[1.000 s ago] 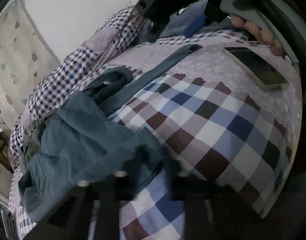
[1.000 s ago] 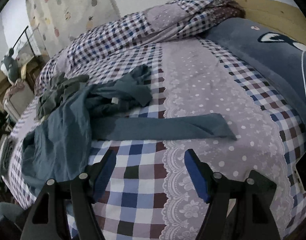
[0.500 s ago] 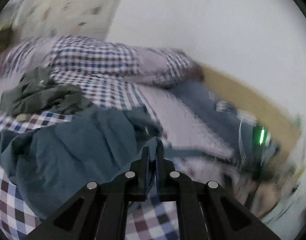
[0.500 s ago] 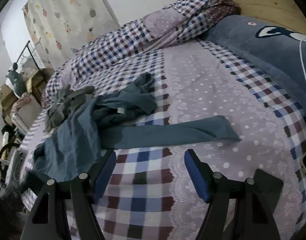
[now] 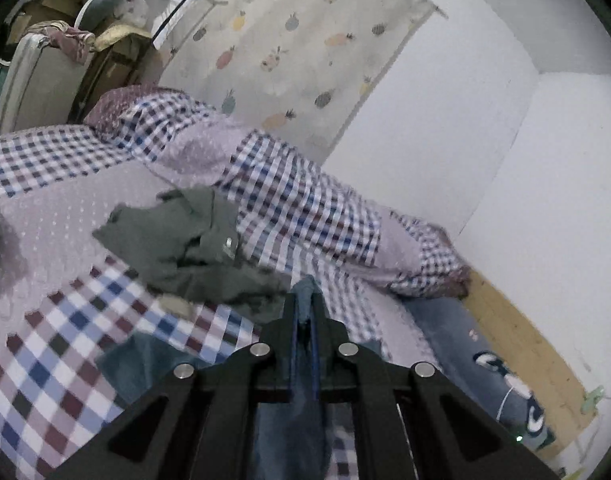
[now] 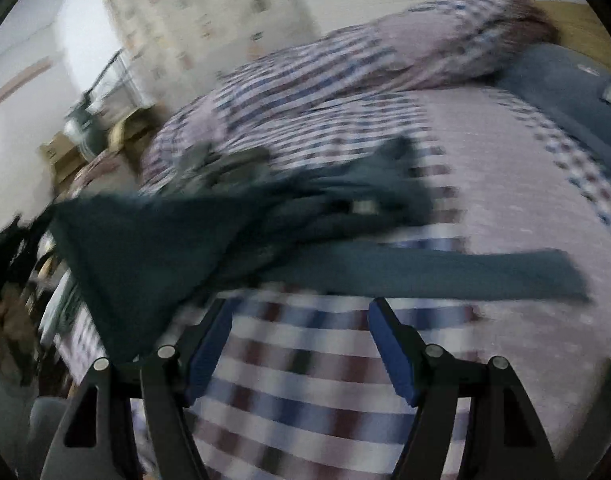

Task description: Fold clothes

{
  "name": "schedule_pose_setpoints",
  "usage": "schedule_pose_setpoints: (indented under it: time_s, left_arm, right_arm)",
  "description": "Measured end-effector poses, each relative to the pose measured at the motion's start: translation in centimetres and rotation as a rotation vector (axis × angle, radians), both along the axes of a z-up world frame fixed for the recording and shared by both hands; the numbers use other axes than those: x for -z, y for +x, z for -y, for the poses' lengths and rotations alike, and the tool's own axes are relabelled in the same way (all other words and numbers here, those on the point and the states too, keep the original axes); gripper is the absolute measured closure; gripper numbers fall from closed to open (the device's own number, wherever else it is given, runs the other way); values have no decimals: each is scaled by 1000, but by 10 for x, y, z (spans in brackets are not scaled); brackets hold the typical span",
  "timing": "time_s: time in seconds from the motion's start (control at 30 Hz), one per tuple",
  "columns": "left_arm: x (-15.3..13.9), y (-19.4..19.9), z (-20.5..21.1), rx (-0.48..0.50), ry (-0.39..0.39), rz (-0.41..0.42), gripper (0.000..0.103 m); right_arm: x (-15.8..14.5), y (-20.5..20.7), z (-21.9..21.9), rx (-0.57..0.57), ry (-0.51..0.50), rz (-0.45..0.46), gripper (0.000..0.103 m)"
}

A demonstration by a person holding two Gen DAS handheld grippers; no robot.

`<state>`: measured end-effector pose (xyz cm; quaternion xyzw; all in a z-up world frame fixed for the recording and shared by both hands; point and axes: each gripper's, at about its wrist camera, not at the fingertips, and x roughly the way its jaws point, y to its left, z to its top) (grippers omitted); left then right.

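Clearly soft and limp, the teal garment [image 6: 209, 248] sprawls across the checked bedspread [image 6: 313, 380]. The left gripper [image 5: 305, 312] is clamped on a fold of it; the right gripper [image 6: 301, 340] hovers near with jaws apart, best taking an edge or corner.

checked quilt [image 5: 305, 216] beside fruit-print curtain [image 5: 305, 40]
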<state>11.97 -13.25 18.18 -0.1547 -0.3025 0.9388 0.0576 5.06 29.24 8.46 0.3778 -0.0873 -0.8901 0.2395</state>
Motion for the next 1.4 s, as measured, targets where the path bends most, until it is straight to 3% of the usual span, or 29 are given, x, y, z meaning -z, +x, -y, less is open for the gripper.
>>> schedule_pose_setpoints:
  time_s: [0.17, 0.3, 0.4, 0.5, 0.7, 0.77, 0.8, 0.83, 0.87, 0.9, 1.0, 1.1, 1.2, 1.3, 1.4]
  left_arm:
    - [-30, -10, 34, 10, 75, -52, 100]
    - [-64, -23, 32, 62, 51, -89, 100]
    - [-82, -29, 24, 102, 36, -99, 100]
    - [-96, -33, 19, 136, 31, -103, 100]
    - [-104, -29, 32, 123, 78, -115, 100]
    - [-104, -24, 43, 97, 89, -126, 100]
    - [-103, -22, 50, 81, 98, -126, 100]
    - [-103, -20, 57, 66, 106, -127, 100]
    - [-102, -19, 64, 52, 114, -127, 100]
    - [-102, -18, 70, 42, 120, -127, 100]
    - [-97, -14, 88, -2, 133, -124, 100]
    - [-86, -14, 101, -19, 172, -110, 100]
    - [-70, -14, 95, 18, 212, -86, 100]
    - [-46, -8, 74, 74, 246, -56, 100]
    - [-18, 3, 64, 86, 299, -27, 100]
  right_arm:
    - [16, -2, 83, -201, -30, 31, 28]
    - [34, 8, 156, -330, -23, 39, 28]
    - [46, 25, 211, -414, 22, -9, 28]
    - [54, 40, 251, -430, 80, -82, 28]
    - [63, 37, 290, -350, 51, -118, 29]
    - [65, 26, 294, -318, 44, -111, 30]
    - [66, 20, 295, -300, 44, -103, 41]
    - [68, 13, 295, -282, 53, -86, 53]
    - [70, 7, 294, -271, 66, -62, 83]
    - [73, 2, 292, -264, 86, -35, 95]
    - [64, -8, 278, -254, 136, -31, 97]
    - [35, -14, 245, -197, 216, -93, 98]
    - [-8, -15, 186, -37, 327, -207, 98]
    - [-56, -7, 125, 126, 323, -297, 98]
    - [-102, 18, 107, 202, 400, -409, 98]
